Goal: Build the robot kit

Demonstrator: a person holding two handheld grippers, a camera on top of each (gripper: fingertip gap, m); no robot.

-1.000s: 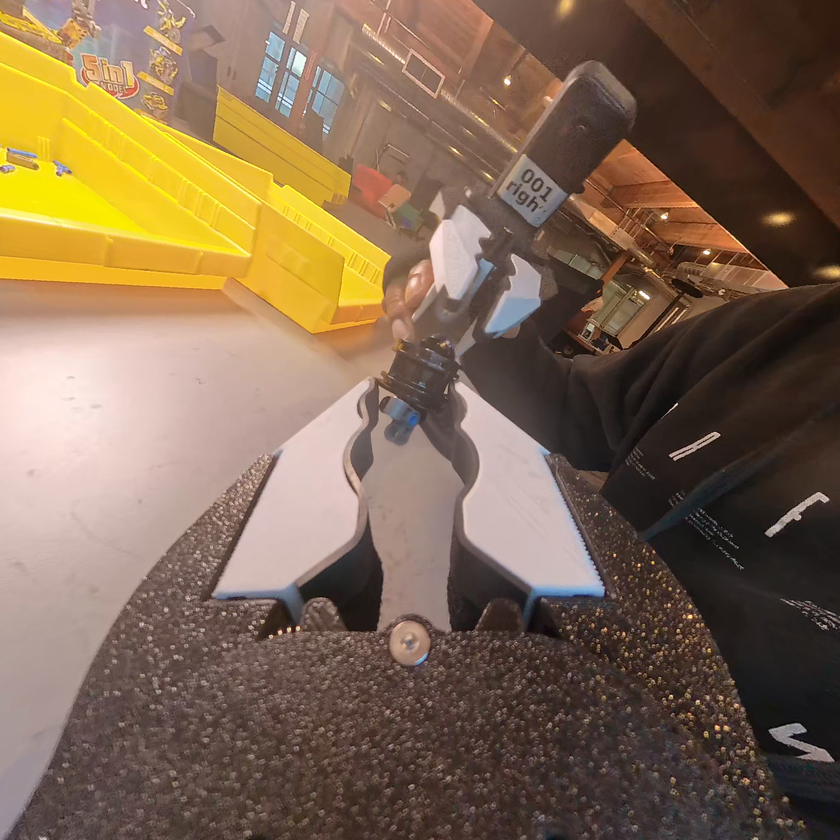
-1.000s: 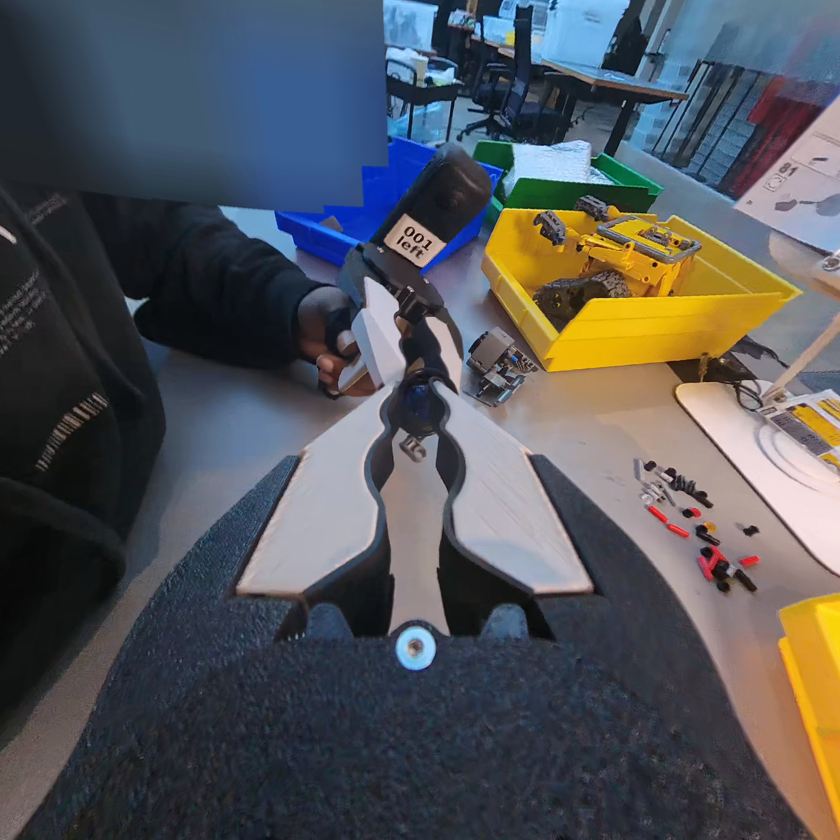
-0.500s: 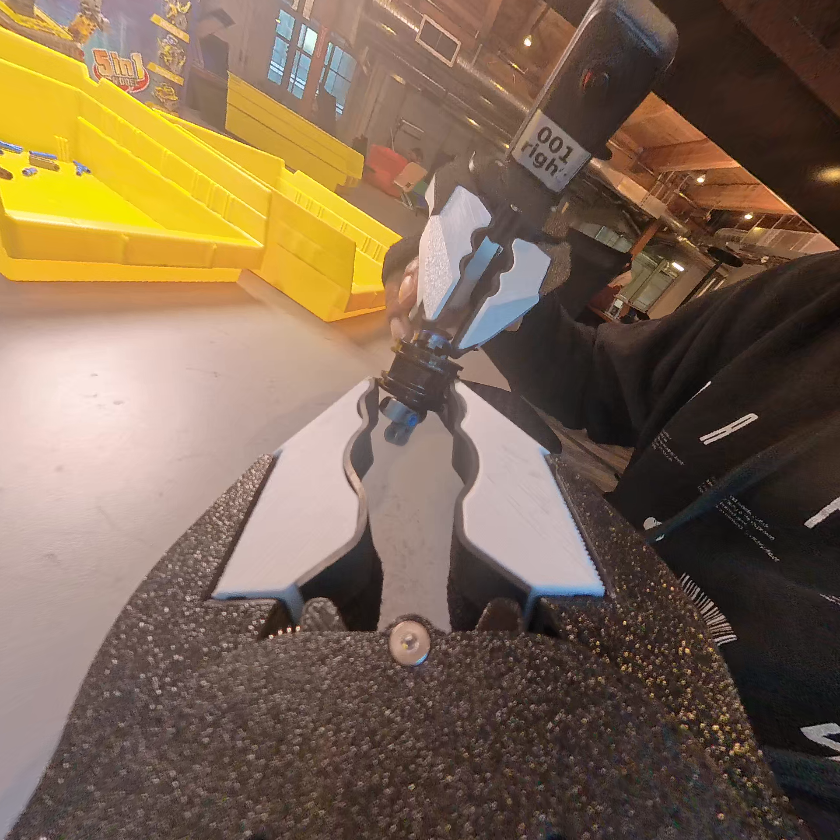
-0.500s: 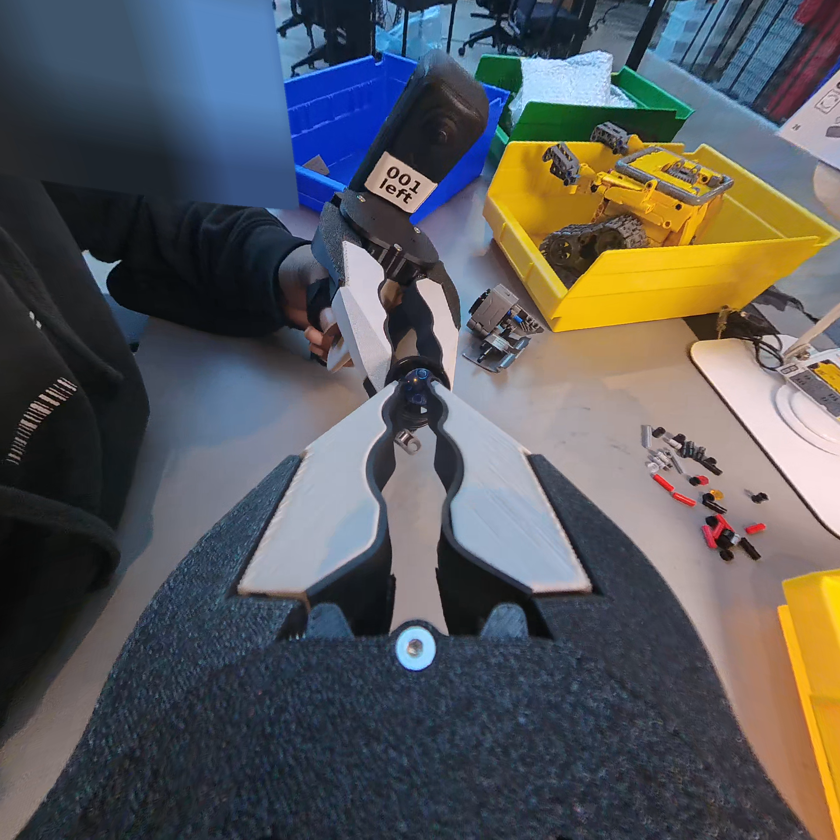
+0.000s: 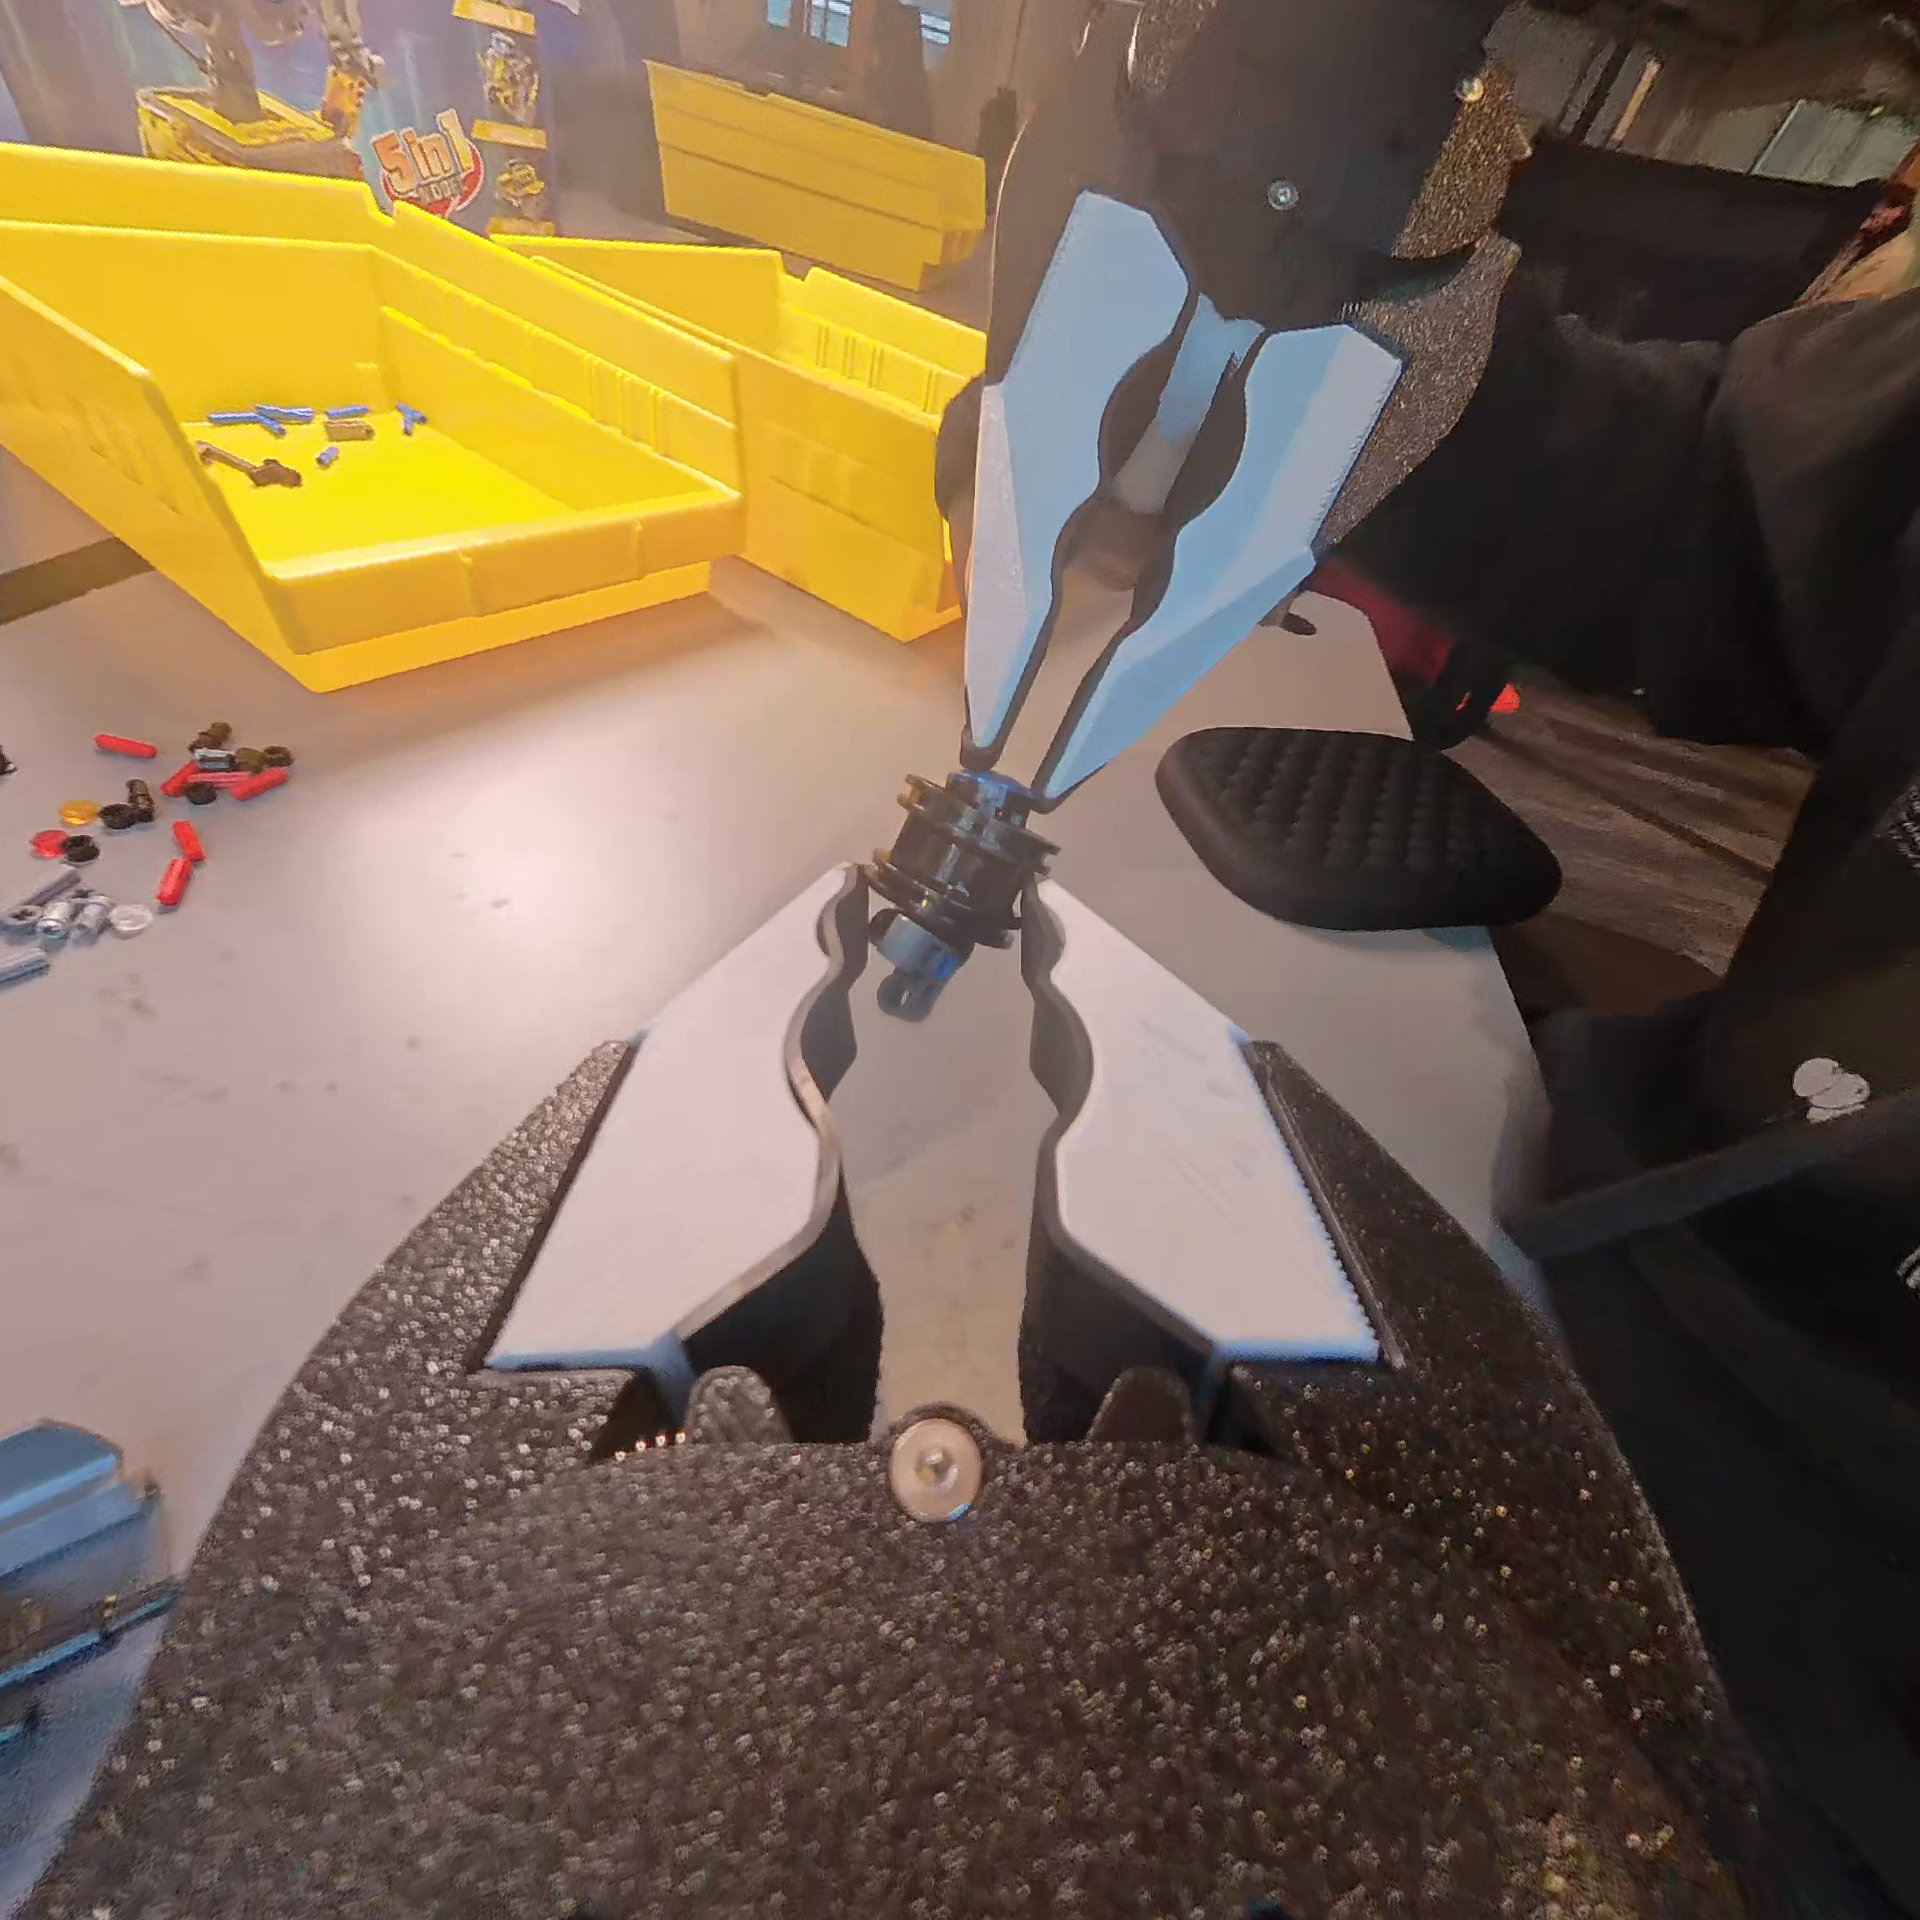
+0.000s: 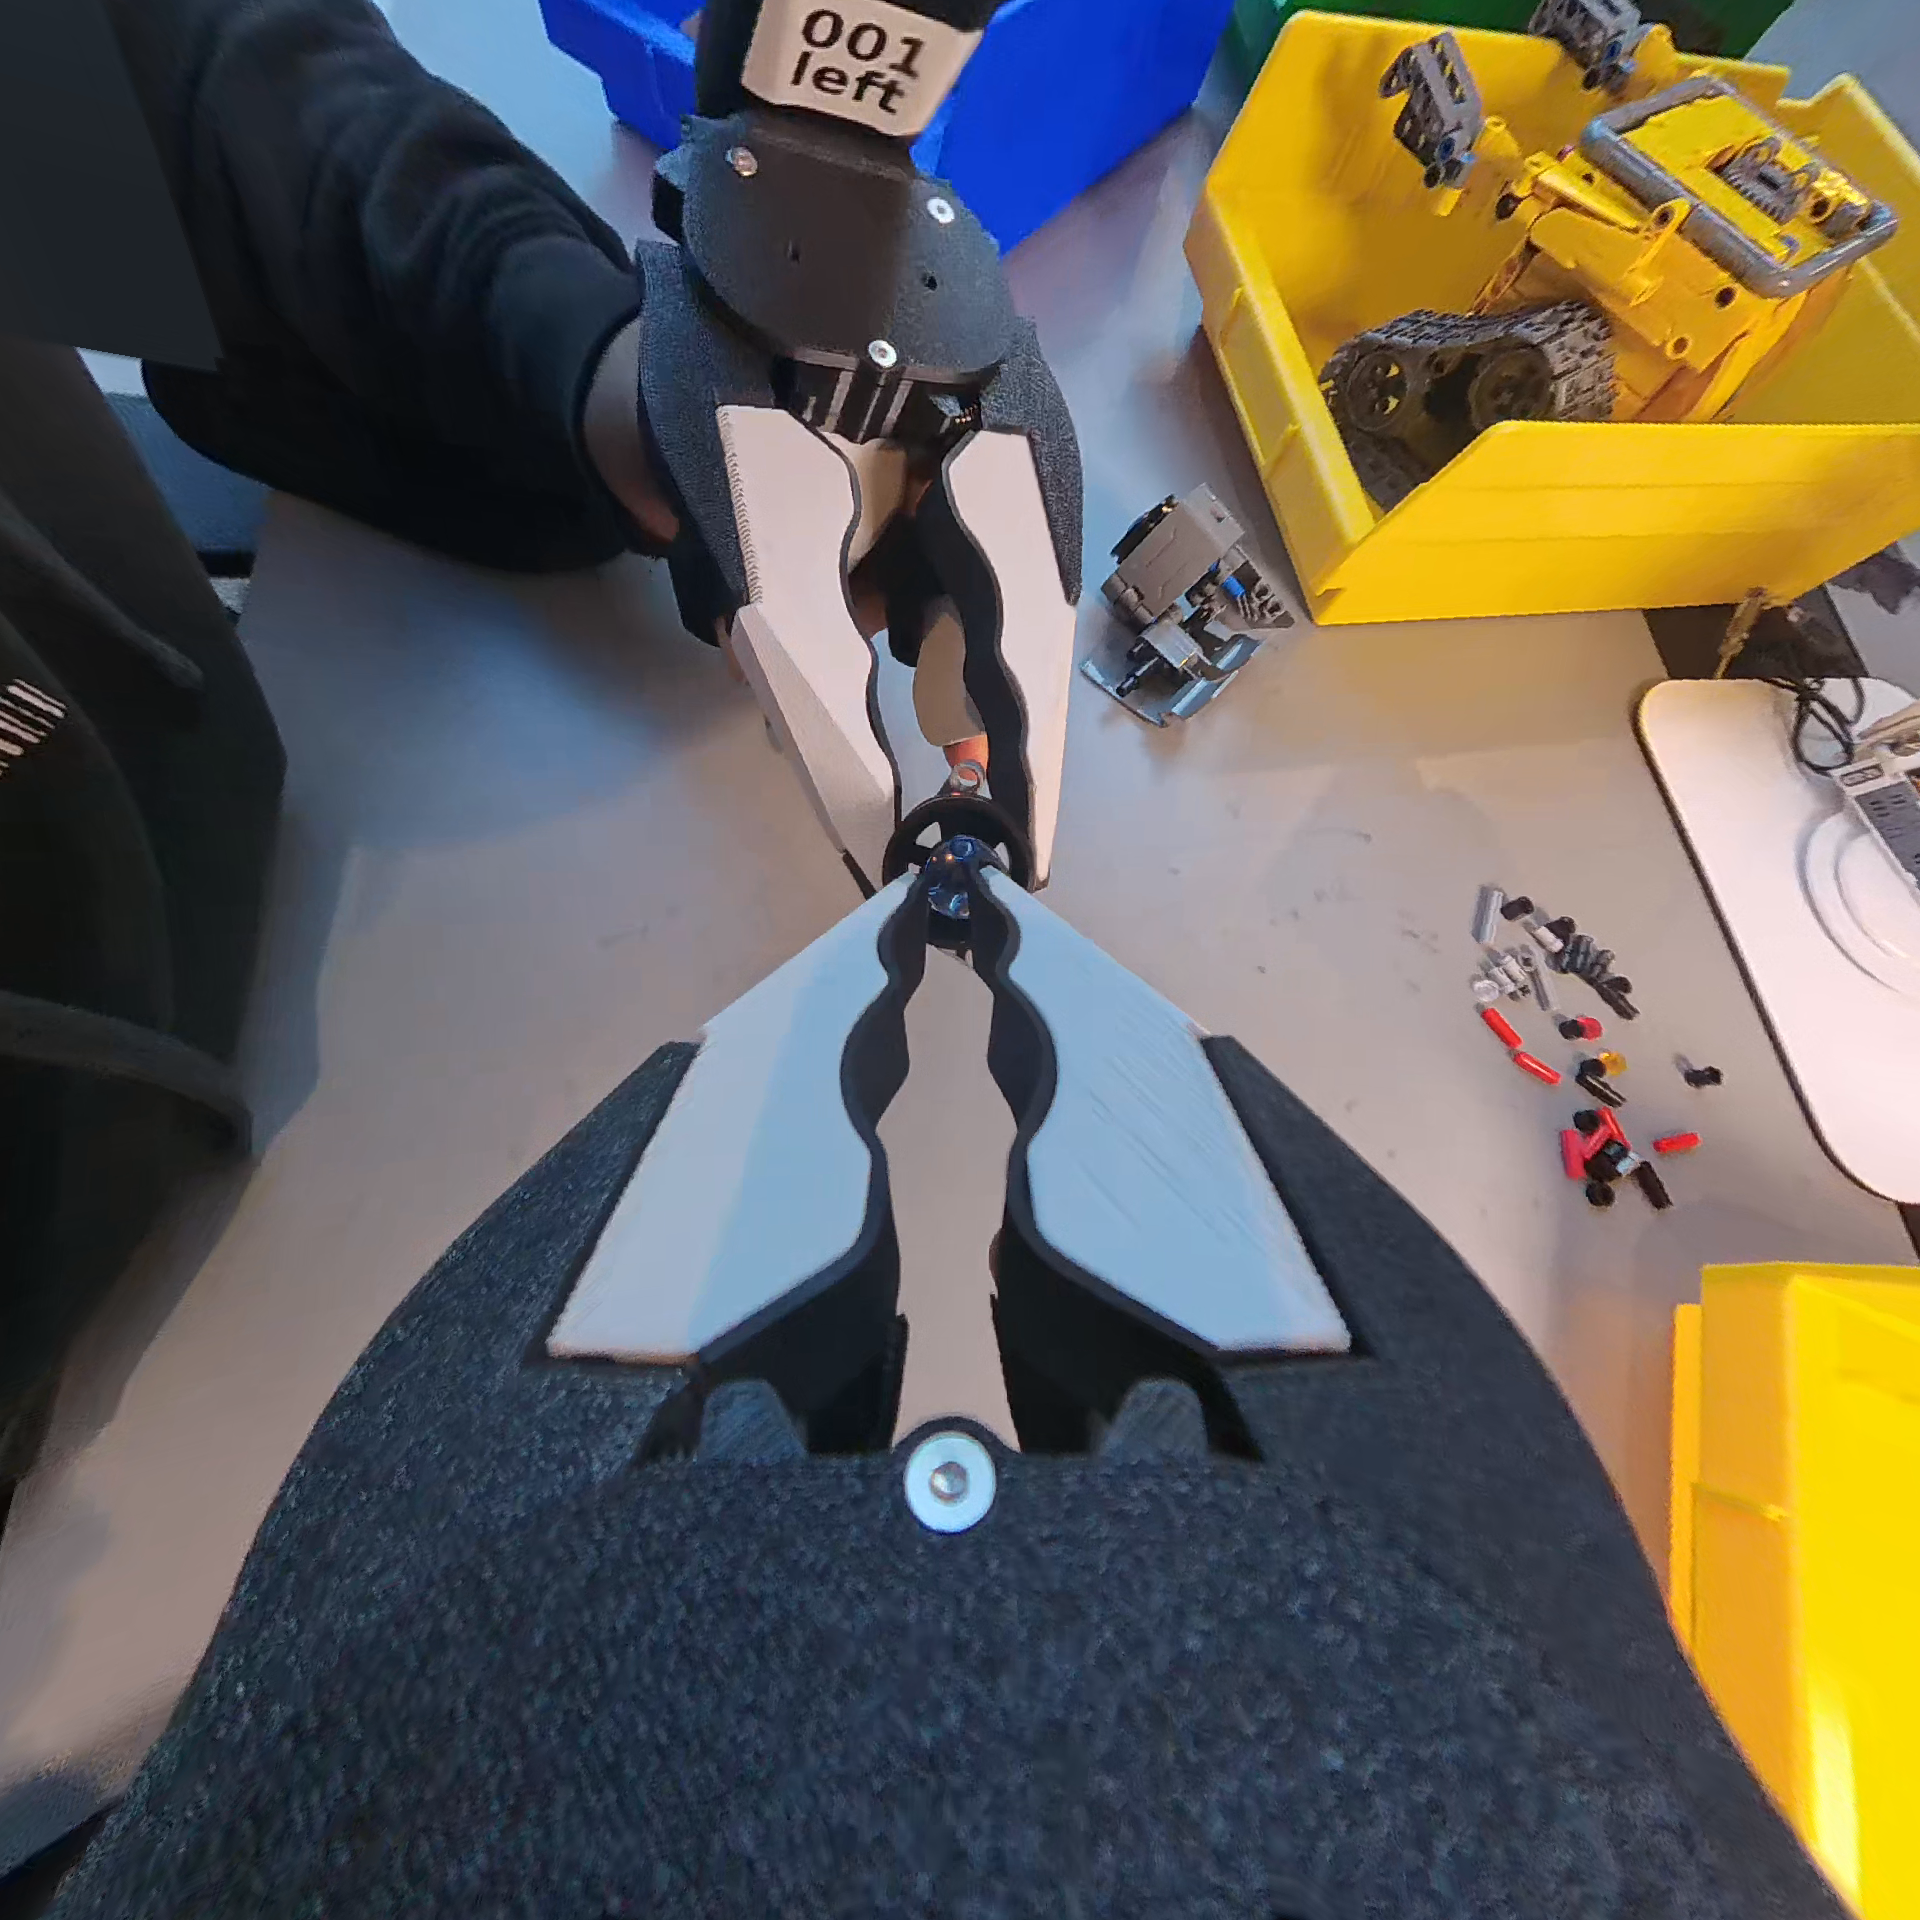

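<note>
A small black wheel piece [image 5: 961, 852] with a grey and blue pin through its hub hangs above the grey table [image 5: 416, 987]. My left gripper [image 5: 940, 909] is shut on the wheel's rim. My right gripper [image 5: 1003, 774] comes down from above, tip to tip with the left. In the right wrist view my right gripper [image 6: 951, 899] is shut on the blue pin [image 6: 951, 871] at the centre of the wheel [image 6: 914, 842]. The left gripper [image 6: 966, 831] faces it there, with a hand in a black sleeve behind it.
Open yellow bins [image 5: 468, 561] stand at the far left. Loose red, black and grey pins [image 5: 177, 790] lie beside them and show in the right wrist view [image 6: 1579, 1070]. A yellow bin [image 6: 1558, 520] holds a tracked model. A grey sub-assembly [image 6: 1184, 613], blue bin [image 6: 1060, 94], white base [image 6: 1766, 914] and black armrest [image 5: 1351, 831] are close. My left and right fingertips are right by each other. From either gripper's tips it is about 20 centimetres to the grey sub-assembly [image 6: 1184, 613].
Both grippers tipped forward, so both views now look down onto the table. The right gripper rose to stand above the left. Both stay closed on the wheel and pin.
</note>
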